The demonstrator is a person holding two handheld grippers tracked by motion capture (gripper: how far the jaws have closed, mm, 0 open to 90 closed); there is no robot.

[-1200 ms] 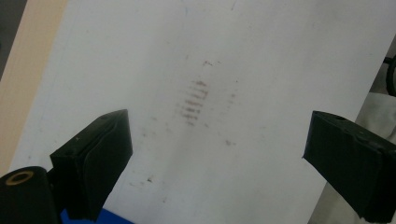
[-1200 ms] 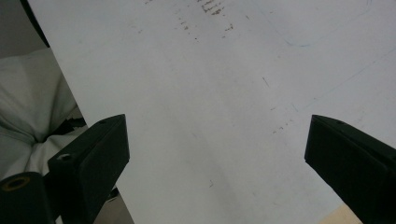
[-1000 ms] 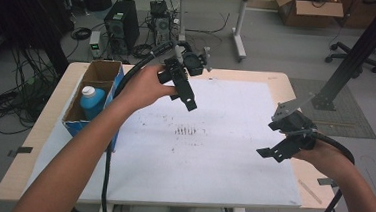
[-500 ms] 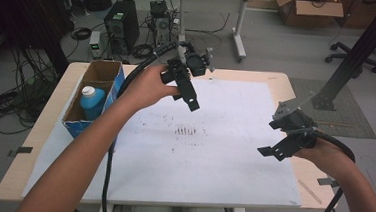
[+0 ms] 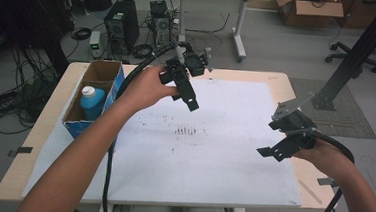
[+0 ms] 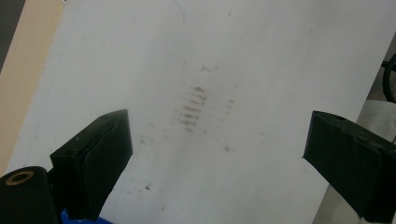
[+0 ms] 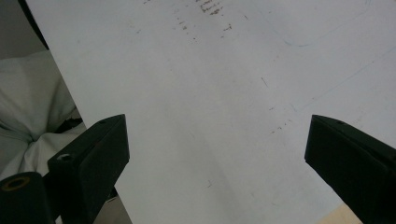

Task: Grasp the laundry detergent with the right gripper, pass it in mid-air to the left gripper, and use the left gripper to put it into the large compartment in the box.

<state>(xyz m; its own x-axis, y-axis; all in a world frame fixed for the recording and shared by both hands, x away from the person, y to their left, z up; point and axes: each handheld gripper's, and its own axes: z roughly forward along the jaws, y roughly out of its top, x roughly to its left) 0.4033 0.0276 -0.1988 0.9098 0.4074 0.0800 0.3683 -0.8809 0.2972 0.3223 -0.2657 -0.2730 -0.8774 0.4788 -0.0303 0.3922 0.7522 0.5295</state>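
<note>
Your left gripper and right gripper, jaws wide apart and empty, hover over the smudged white sheet on the wooden table; cardboard box at left, cluttered floor beyond.

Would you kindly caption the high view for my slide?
Two open hand-held claws, left claw and right claw, above a white sheet.

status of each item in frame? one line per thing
Left tool: open, holds nothing, held above the white sheet.
Right tool: open, holds nothing, at the sheet's right edge.
Cardboard box: open at the top, on the table's left side.
Blue bottle: upright inside the box, white cap on.
White sheet: flat on the table, dark smudges near its middle.
</note>
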